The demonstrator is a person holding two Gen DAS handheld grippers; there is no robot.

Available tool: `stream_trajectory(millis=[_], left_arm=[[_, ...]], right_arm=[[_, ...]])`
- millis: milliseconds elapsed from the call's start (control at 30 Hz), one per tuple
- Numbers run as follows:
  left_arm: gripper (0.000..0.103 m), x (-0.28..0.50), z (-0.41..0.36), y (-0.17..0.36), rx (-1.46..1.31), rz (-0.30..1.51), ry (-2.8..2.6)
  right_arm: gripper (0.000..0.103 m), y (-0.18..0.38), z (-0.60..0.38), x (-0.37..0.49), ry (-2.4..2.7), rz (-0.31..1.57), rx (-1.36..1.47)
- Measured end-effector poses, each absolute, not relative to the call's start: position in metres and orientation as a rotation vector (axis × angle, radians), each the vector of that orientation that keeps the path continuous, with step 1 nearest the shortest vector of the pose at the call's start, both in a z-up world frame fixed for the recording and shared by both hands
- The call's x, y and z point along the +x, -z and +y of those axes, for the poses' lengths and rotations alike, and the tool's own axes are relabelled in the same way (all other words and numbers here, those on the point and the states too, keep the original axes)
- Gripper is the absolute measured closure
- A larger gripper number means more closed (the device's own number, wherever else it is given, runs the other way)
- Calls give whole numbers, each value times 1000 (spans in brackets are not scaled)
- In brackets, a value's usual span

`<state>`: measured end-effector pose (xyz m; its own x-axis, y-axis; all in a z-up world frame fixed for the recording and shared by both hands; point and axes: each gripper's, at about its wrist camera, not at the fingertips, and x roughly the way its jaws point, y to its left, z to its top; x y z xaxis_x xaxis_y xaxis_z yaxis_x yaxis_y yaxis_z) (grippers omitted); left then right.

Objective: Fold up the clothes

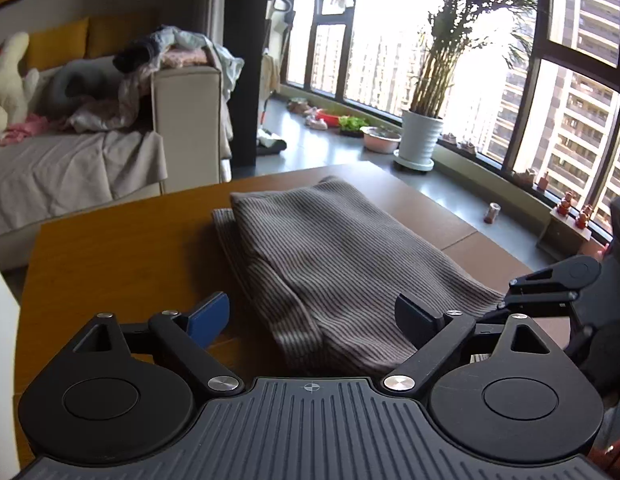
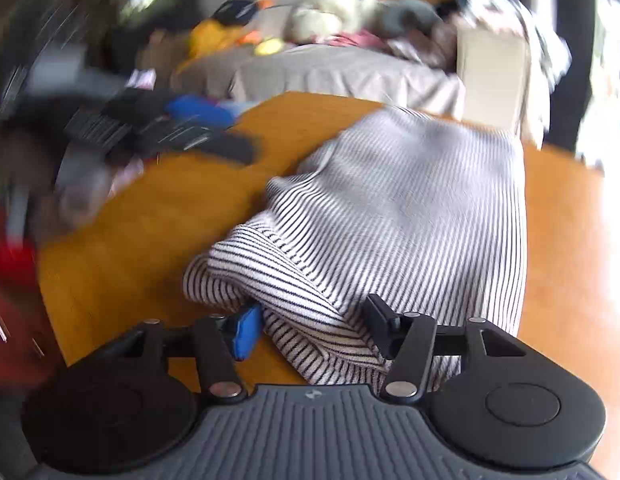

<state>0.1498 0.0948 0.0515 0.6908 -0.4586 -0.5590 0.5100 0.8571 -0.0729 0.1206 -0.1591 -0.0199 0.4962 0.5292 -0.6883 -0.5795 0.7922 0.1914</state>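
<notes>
A striped knit garment lies folded into a compact stack on the wooden table. My left gripper is open, its jaws wide apart over the garment's near edge and holding nothing. In the right wrist view the same striped garment lies on the table, its near edge bunched. My right gripper is open, its fingers either side of that bunched near edge and not closed on it. The right gripper also shows at the right edge of the left wrist view. The left gripper appears blurred at the left of the right wrist view.
A sofa piled with clothes and soft toys stands beyond the table. A potted plant, bowls and small items sit on the floor by the windows. The table's far edge lies just past the garment. The right wrist view is motion-blurred.
</notes>
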Motion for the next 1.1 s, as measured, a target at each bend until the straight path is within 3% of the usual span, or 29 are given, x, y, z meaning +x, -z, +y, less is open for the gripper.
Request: stream_trajectory(millis=[100, 333, 467, 533, 600, 767, 833, 867, 1100], left_arm=[[8, 136, 99, -53, 150, 609, 601], [6, 116, 49, -18, 376, 629, 732], [5, 124, 19, 4, 471, 644, 630], [5, 133, 24, 0, 386, 670, 623], [5, 144, 33, -7, 278, 702, 627], [5, 165, 47, -12, 73, 778, 622], [5, 164, 48, -13, 69, 781, 617], [6, 162, 49, -15, 79, 777, 617], [6, 152, 101, -62, -74, 601, 637]], right_arm=[[50, 20, -175, 132, -669, 867, 91], [50, 20, -182, 135, -662, 873, 109], [46, 14, -169, 118, -688, 792, -101], [41, 10, -164, 105, -680, 727, -227], [29, 10, -161, 89, -636, 633, -367], [24, 35, -140, 76, -592, 475, -583], [44, 46, -130, 79, -573, 441, -649], [69, 43, -130, 84, -566, 448, -642], [78, -7, -147, 95, -594, 525, -510]])
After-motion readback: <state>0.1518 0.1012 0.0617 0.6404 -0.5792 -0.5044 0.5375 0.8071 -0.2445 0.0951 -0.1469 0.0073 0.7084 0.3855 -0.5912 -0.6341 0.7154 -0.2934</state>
